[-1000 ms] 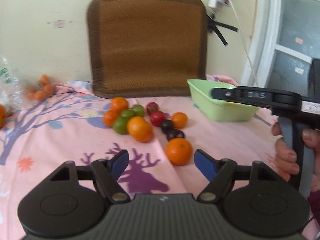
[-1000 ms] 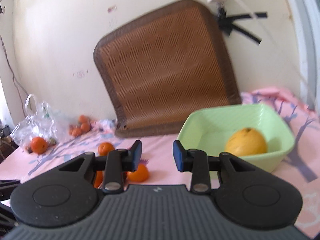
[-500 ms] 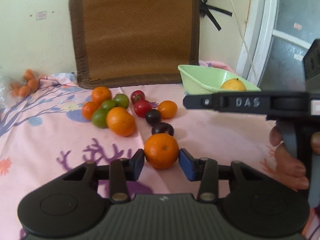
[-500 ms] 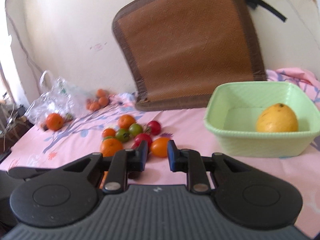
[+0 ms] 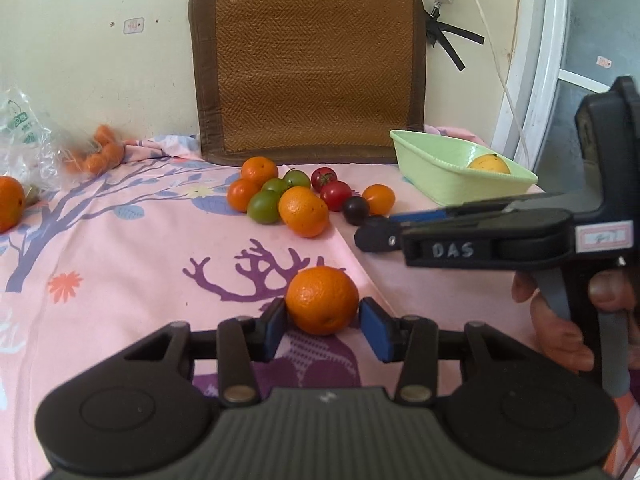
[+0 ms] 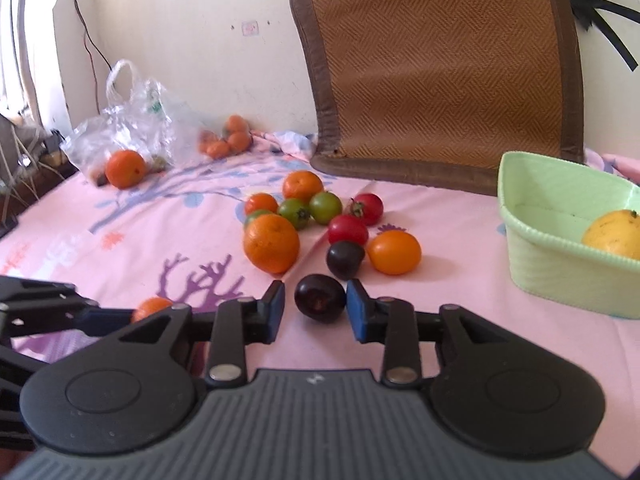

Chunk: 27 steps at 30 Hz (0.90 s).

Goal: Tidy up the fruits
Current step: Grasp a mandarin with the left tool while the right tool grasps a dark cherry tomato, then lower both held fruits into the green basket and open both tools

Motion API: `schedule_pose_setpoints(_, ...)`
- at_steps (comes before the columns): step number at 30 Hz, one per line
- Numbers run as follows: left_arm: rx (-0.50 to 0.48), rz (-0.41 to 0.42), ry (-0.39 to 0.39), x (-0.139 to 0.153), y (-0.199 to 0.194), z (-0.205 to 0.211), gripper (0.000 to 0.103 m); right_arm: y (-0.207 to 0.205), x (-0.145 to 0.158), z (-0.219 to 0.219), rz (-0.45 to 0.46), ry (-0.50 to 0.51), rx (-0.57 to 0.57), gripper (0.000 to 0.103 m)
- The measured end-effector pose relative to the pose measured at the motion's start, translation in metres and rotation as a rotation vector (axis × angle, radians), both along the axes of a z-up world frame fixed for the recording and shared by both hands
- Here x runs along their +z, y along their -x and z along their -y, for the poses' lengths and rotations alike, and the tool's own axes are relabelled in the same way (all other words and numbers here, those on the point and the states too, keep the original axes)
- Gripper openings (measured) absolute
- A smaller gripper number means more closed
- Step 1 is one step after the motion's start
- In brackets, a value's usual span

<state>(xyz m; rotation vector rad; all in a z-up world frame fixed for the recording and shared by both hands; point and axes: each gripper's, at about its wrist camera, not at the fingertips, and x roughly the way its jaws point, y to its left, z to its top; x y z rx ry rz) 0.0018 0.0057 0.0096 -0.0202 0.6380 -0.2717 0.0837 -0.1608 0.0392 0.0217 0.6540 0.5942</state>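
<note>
Now, two claws, each around one fruit on a pink cloth.
An orange sits on the cloth between the pads of the left claw, which grasps it, its jaws just eased slightly wider. A dark plum lies between the right claw's pads, which are released and have just been opening. Behind is a fruit heap; to the right, a green basin holds a yellow fruit.

Black plastic left gripper showing blue rubber pads, ribbed grey housing, brass pivot screws; matching black right gripper bearing handwritten "DAS" marking.
</note>
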Motion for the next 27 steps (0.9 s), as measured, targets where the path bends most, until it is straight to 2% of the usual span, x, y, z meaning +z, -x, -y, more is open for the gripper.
schedule_pose_setpoints(3, 0.013, 0.0, 0.006, 0.0, -0.001, -0.002, 0.039, -0.004, -0.002, 0.001, -0.02, -0.005, -0.006, 0.031)
schedule_pose_setpoints(8, 0.009, -0.009, 0.029, 0.006, -0.004, 0.0, 0.038, 0.003, 0.005, 0.013, 0.008, -0.025, -0.029, 0.031)
schedule_pose_setpoints(12, -0.04, 0.025, 0.03, 0.028, -0.022, 0.018, 0.038, 0.008, 0.024, 0.043, 0.115, -0.053, -0.079, 0.031)
schedule_pose_setpoints(16, -0.103, 0.08, 0.037, 0.055, -0.057, 0.053, 0.038, 0.006, 0.033, 0.082, 0.256, -0.027, -0.212, 0.031)
schedule_pose_setpoints(18, -0.13, 0.088, 0.058, 0.065, -0.079, 0.073, 0.038, 0.0, 0.033, 0.102, 0.281, -0.014, -0.268, 0.031)
schedule_pose_setpoints(22, -0.171, 0.058, 0.095, 0.069, -0.124, 0.11, 0.039, -0.015, 0.025, 0.126, 0.271, -0.002, -0.331, 0.031)
schedule_pose_setpoints(24, -0.184, 0.021, 0.107, 0.062, -0.143, 0.124, 0.039, -0.021, 0.019, 0.128, 0.252, -0.014, -0.328, 0.031)
schedule_pose_setpoints(27, -0.192, -0.044, 0.127, 0.05, -0.165, 0.137, 0.039, -0.023, 0.014, 0.122, 0.256, 0.032, -0.303, 0.031)
